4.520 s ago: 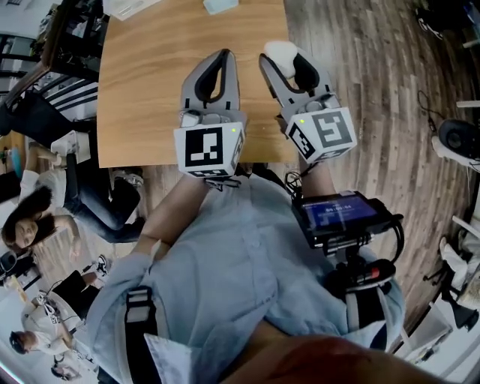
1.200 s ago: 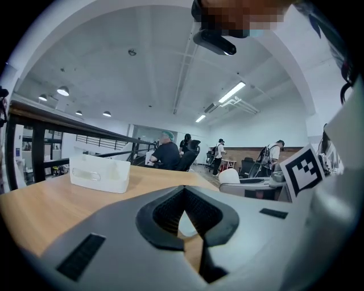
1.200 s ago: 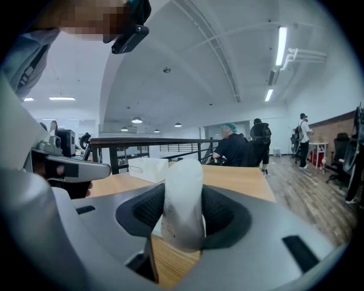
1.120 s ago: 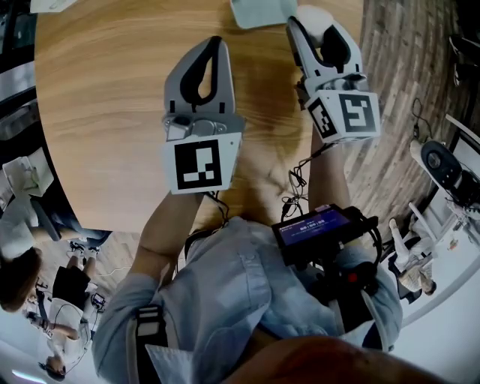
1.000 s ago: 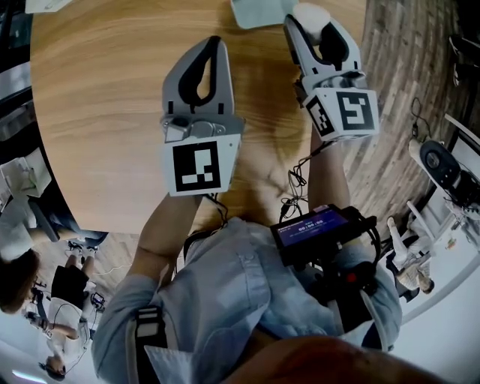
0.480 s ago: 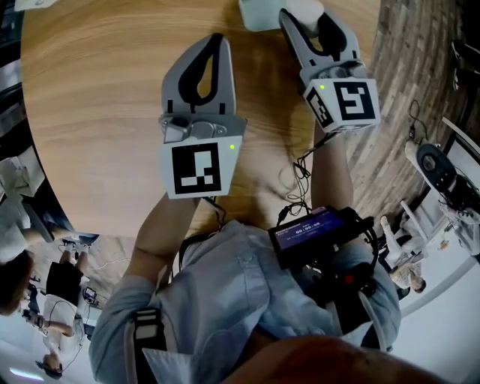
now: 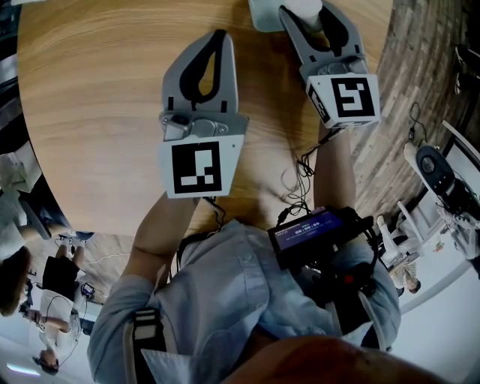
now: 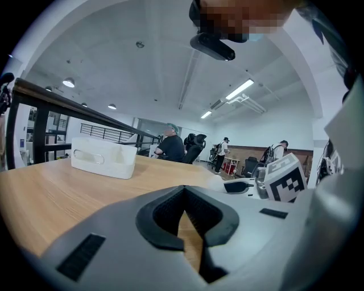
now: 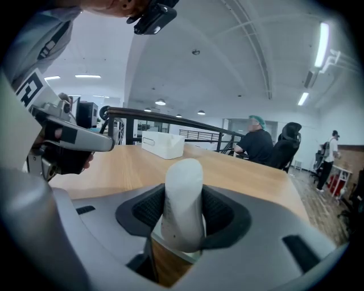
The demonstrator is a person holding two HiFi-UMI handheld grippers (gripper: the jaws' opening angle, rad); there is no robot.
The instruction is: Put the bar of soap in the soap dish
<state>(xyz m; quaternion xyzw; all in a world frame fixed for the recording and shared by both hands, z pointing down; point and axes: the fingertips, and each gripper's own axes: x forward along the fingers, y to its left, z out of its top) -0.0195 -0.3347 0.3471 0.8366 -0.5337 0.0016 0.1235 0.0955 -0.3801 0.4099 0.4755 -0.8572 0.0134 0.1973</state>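
Note:
My right gripper [image 7: 310, 10] is shut on the white bar of soap [image 7: 303, 4], which stands upright between the dark pads in the right gripper view [image 9: 183, 196]. The pale soap dish [image 7: 264, 15] lies on the wooden table [image 7: 97, 90] at the head view's top edge, just left of and under the right jaws. A strip of its rim [image 9: 179, 251] shows below the soap. My left gripper [image 7: 218, 36] hovers over the table to the left, shut, with nothing in it [image 8: 185, 196]. From the left gripper view the right gripper [image 8: 250, 185] appears at the right.
A white rectangular box [image 8: 103, 161] stands on the table's far side, also seen in the right gripper view [image 9: 163, 145]. The table's right edge meets plank floor [image 7: 420, 67]. People sit on office chairs [image 9: 287, 152] beyond the table.
The right gripper has carried the soap forward until it sits by the dish at the top edge. The left gripper has moved further over the table and stayed shut.

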